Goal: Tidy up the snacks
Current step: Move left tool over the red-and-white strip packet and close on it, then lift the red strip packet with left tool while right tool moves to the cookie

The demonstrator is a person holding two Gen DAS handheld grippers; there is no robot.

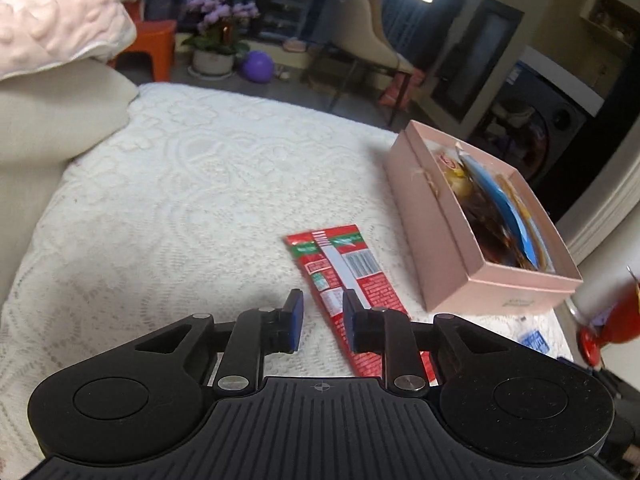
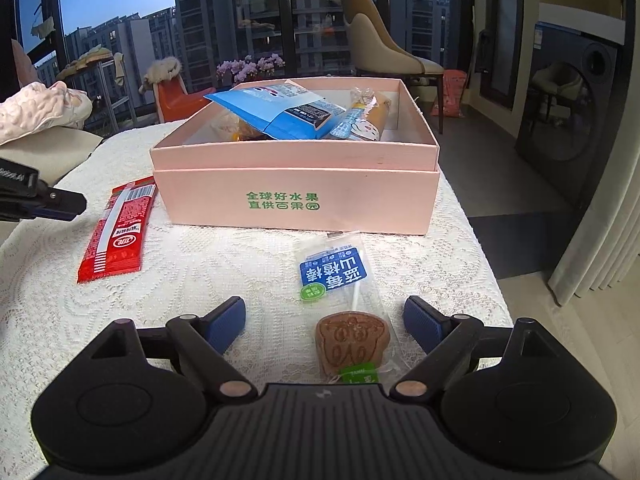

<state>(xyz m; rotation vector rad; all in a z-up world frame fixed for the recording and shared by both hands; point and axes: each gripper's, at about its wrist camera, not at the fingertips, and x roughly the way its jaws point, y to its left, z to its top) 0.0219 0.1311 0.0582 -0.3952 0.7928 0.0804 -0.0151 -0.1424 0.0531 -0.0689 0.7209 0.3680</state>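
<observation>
A pink box (image 2: pixel 296 204) stands on the white lace cloth and holds several snack packets, among them a blue pouch (image 2: pixel 276 110); it also shows in the left wrist view (image 1: pixel 440 236). A red snack packet (image 1: pixel 348 284) lies flat left of the box, also in the right wrist view (image 2: pixel 118 228). My left gripper (image 1: pixel 322 322) is partly open and empty, just above the packet's near end. A clear-wrapped lollipop with a blue label (image 2: pixel 348 308) lies in front of the box. My right gripper (image 2: pixel 324 326) is wide open around it, not touching.
The cloth-covered surface (image 1: pixel 180 200) ends at the right beside the box, with floor beyond. A cushion and a pink blanket (image 1: pixel 52 32) lie at the far left. A chair (image 2: pixel 380 40), flowers and an orange stool stand behind.
</observation>
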